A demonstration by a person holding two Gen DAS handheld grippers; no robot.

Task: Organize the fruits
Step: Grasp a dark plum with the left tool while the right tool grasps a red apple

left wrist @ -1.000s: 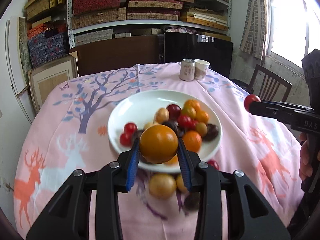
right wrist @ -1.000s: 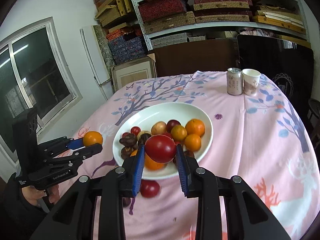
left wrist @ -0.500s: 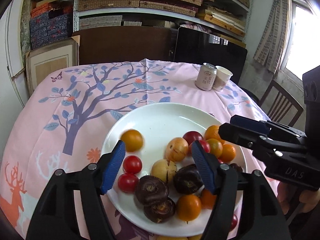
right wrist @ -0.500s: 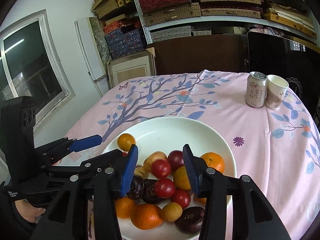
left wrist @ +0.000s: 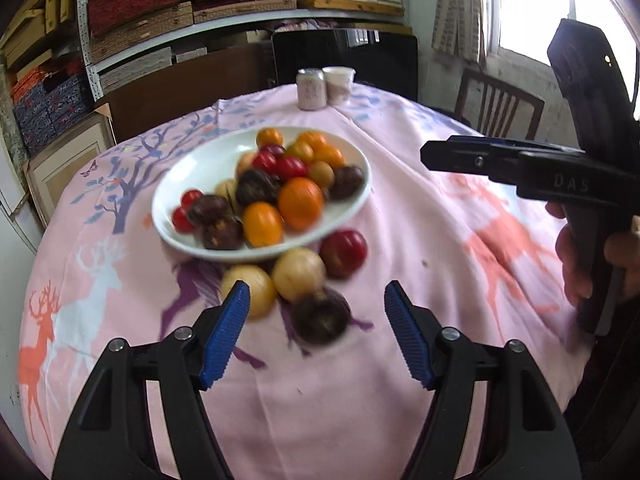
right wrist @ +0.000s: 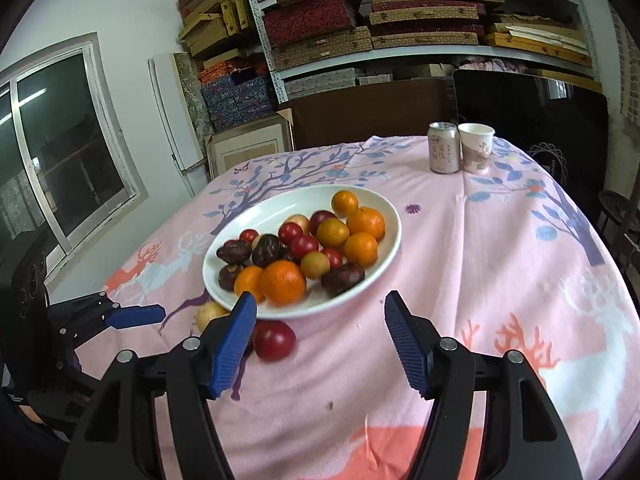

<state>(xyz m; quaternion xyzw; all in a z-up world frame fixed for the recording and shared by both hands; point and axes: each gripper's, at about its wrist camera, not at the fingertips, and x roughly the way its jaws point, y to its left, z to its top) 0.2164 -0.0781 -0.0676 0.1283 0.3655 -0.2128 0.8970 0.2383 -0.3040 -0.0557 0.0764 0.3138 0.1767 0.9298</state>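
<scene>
A home storeroom is being suggested: stacked boxes are being kept on shelving [right wrist: 420, 40] behind the clothed table [right wrist: 500, 240].

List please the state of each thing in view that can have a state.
left tool: open, empty, above the cloth
right tool: open, empty
white plate: upright, holding a pile of fruit
four loose fruits: on the cloth, outside the plate
can: upright
paper cup: upright, beside the can

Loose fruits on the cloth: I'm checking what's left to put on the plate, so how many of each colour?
yellow fruits: 2
red fruit: 1
dark purple fruit: 1
Total: 4
</scene>
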